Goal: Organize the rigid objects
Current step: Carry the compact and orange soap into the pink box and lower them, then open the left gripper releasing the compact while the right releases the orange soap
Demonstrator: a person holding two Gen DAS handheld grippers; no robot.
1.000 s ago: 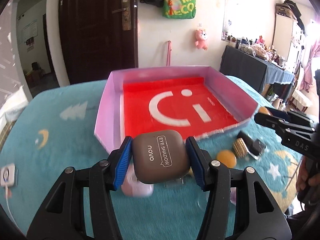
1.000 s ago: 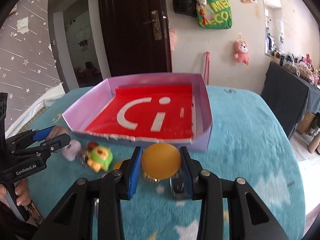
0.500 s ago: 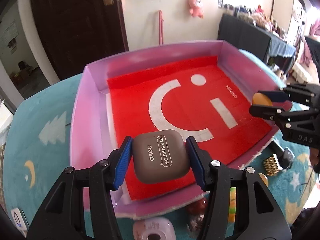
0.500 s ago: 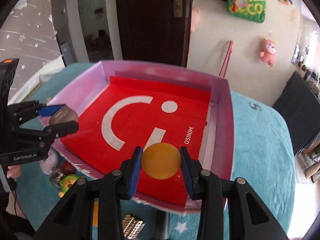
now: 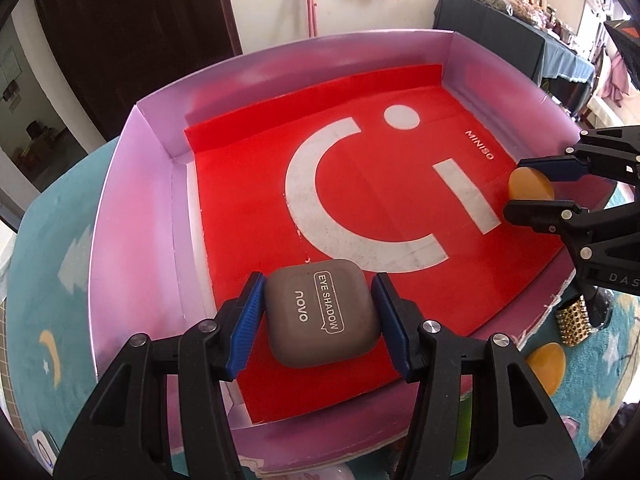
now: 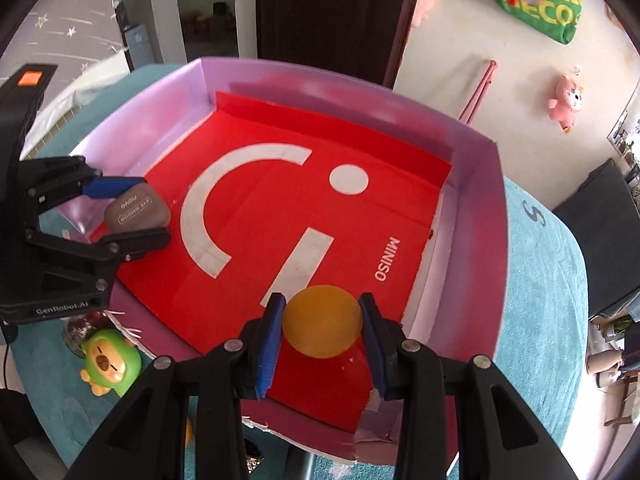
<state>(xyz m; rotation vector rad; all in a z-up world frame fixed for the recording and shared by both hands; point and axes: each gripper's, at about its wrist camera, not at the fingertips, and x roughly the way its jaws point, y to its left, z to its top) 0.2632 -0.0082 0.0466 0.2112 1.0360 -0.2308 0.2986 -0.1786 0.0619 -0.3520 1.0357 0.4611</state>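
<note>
Red "MINISO" tray floor (image 5: 400, 216) underlies gripped "novo EYE SHADOW" case (image 5: 322, 312).

Both views are bright and sharp at the centre, with strong daylight from the upper right washing out the wall. The red box floor (image 5: 360, 208) glows saturated, its pale walls hazy with glare. Fisheye bending curves the edges; dark vignette fills the corners.

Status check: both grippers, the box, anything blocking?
Left gripper shut on eye shadow case. Right gripper shut on orange ball. Both over pink box; red floor bare, nothing blocking.
</note>
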